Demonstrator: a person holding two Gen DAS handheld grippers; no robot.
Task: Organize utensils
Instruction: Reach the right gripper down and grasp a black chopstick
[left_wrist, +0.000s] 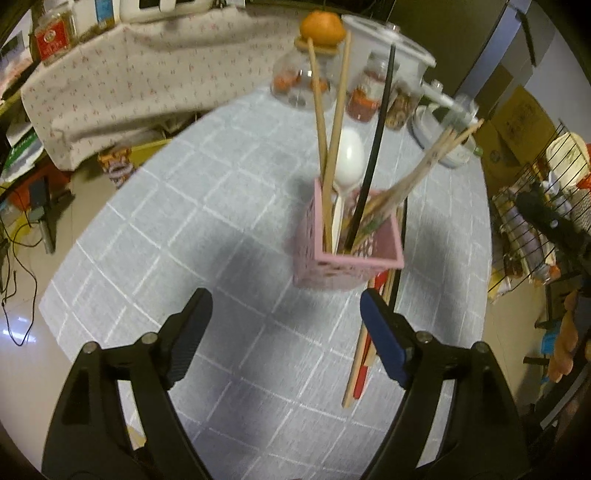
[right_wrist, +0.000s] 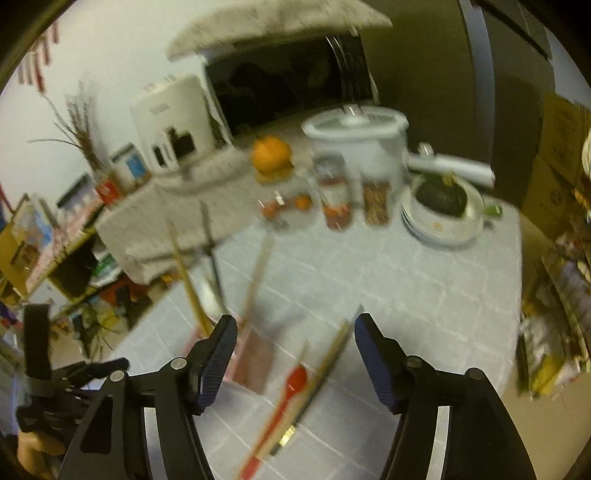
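A pink perforated holder (left_wrist: 347, 254) stands on the grey checked tablecloth. It holds wooden chopsticks (left_wrist: 334, 140), a black chopstick (left_wrist: 373, 158) and a white plastic spoon (left_wrist: 349, 157). Loose utensils lie beside it on the cloth: a red spoon (right_wrist: 284, 402), a wooden chopstick (left_wrist: 356, 365) and a dark chopstick (right_wrist: 314, 391). My left gripper (left_wrist: 286, 314) is open and empty, just in front of the holder. My right gripper (right_wrist: 295, 345) is open and empty above the loose utensils. The holder also shows blurred in the right wrist view (right_wrist: 251, 358).
At the table's far edge stand glass jars (left_wrist: 299, 79), an orange (left_wrist: 322, 26), a white rice cooker (right_wrist: 360, 140) and stacked plates with a dark bowl (right_wrist: 443, 210). A cloth-covered cabinet (left_wrist: 122, 85) stands left of the table. A wire rack (left_wrist: 543, 206) stands to the right.
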